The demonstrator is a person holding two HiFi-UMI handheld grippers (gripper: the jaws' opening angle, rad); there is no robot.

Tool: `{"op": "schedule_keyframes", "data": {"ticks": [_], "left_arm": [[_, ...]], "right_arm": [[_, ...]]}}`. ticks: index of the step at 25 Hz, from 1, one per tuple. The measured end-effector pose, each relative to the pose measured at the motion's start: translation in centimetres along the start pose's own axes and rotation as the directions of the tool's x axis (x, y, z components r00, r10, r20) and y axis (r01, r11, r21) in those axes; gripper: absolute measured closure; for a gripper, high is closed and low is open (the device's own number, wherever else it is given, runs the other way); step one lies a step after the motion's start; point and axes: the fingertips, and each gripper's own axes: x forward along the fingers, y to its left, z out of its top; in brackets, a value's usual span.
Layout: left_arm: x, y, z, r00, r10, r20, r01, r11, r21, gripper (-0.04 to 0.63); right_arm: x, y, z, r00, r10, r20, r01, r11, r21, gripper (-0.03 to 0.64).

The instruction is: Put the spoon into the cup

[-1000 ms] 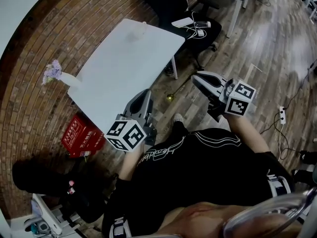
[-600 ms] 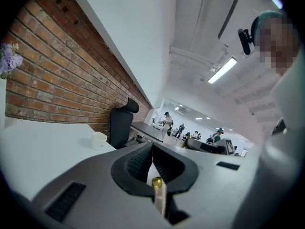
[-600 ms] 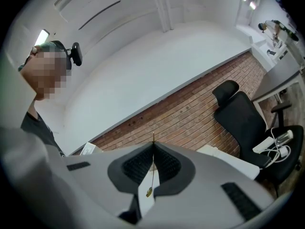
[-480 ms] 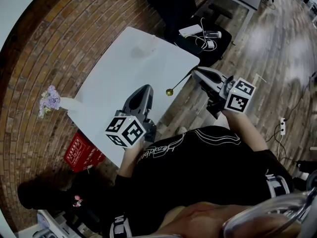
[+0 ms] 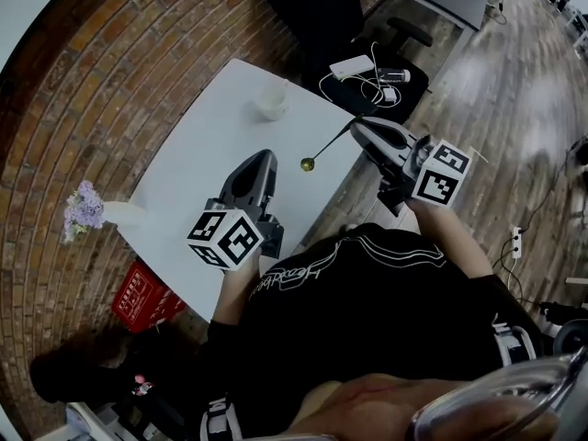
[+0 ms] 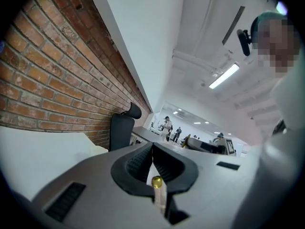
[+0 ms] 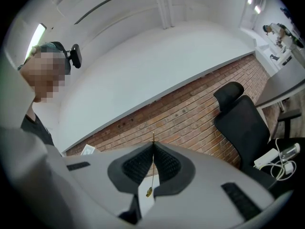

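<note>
Hiding the spoon's (image 5: 323, 147) handle end, the right tool (image 5: 354, 125) has its jaws pressed together on it. It is held just off the worktop's (image 5: 184, 186) right edge, and the spoon's gold bowl juts over that edge. The cup (image 5: 273, 102) stands near the far edge, its inside indistinct. The left tool (image 5: 262, 159) hovers over the worktop's middle, pointing towards the cup, jaws together and empty.

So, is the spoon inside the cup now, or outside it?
Outside. The right gripper is shut on the spoon, whose bowl hangs over the table, apart from the cup.
</note>
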Motion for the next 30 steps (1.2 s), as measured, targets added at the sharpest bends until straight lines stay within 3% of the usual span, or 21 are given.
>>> {"op": "schedule_keyframes", "data": {"ticks": [13, 30], "left_arm": [[5.6, 5.5, 1.2, 0.994, 0.107, -0.033, -0.109, 0.993, -0.055, 0.591], [11.7, 14.3, -0.7, 0.968, 0.229, -0.101, -0.244, 0.956, -0.166, 0.591]], "right_arm": [[6.6, -8.2, 1.0, 0.996, 0.069, -0.061, -0.064, 0.994, 0.086, 0.617], [16.3, -19.5, -0.6, 0.984, 0.085, -0.157, -0.065, 0.99, 0.125, 0.617]]}}
